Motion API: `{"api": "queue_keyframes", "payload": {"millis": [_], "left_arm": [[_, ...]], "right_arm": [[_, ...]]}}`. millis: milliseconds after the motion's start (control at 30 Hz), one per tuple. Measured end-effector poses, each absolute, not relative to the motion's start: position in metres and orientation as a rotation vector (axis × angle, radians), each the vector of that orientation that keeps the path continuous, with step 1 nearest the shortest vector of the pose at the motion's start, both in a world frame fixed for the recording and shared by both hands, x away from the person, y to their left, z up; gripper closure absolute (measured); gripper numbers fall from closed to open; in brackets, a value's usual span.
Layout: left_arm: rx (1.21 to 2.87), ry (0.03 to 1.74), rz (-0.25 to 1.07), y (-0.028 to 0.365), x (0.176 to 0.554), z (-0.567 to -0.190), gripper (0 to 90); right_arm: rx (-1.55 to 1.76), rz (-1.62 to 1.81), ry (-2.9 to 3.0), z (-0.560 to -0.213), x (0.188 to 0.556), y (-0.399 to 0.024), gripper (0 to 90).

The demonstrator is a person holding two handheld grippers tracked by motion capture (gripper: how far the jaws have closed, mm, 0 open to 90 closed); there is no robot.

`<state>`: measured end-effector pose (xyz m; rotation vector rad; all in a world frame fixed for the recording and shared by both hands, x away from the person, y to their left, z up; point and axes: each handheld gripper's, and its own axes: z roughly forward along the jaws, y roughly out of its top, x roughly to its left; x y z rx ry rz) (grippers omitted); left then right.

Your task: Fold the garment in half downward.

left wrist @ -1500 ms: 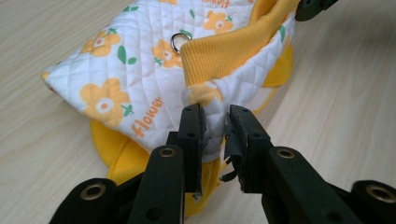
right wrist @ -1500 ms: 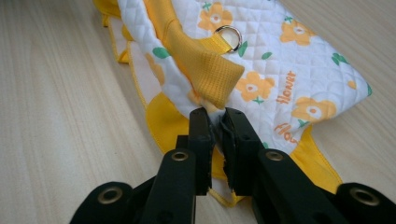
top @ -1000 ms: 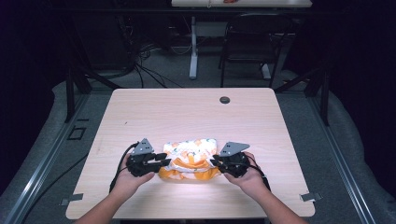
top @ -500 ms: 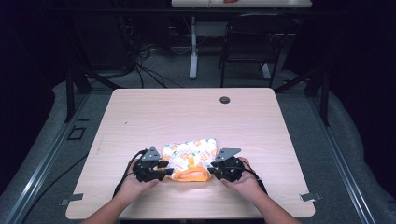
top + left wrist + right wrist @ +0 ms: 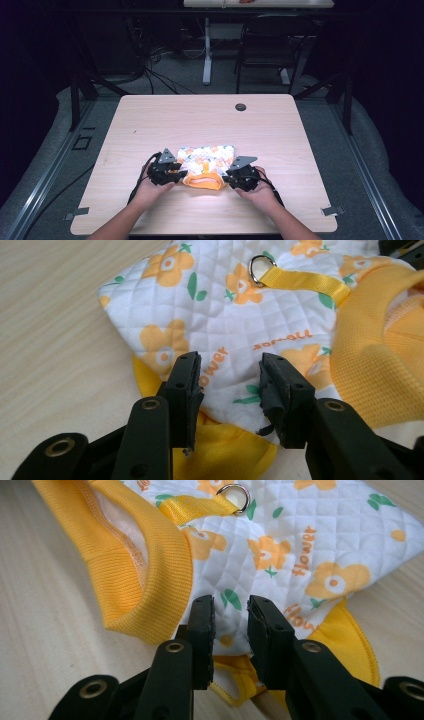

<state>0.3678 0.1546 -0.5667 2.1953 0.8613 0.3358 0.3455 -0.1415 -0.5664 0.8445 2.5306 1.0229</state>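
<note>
A small quilted garment (image 5: 206, 159), white with orange flowers and yellow ribbed trim, lies flat on the table (image 5: 280, 135) near the front edge, about midway between the left and right edges. A yellow strap with a metal ring (image 5: 261, 268) runs along its middle, and the ribbed yellow collar (image 5: 150, 565) faces the front edge.

The step in hand looks like a fold or a smoothing of the garment, with both tools working its front corners. The left gripper (image 5: 229, 382) sits over the front left corner with its jaws apart, quilted cloth showing in the gap between them and a yellow hem just below. The right gripper (image 5: 230, 622) stands at the front right corner, beside the collar, its jaws also apart by a narrow gap with the cloth edge between them; neither is pinched tight on the fabric as far as the gripper views show.

The next move probably calls for closing each pair of jaws on its corner and lifting both together, evenly, so the layers do not slide.

In the high view both hands lie low on the table, forearms coming in from the front edge, grippers angled inward toward each other across the garment.
</note>
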Motion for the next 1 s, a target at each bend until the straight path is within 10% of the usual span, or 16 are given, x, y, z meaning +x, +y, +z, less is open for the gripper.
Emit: {"api": "queue_keyframes", "payload": {"millis": [1000], "left_arm": [[2.090,0.895,0.350,0.154,0.374,-0.560,57.9]], "right_arm": [[0.904,1.038,2.488,-0.558,0.362,-0.144,69.9]]}}
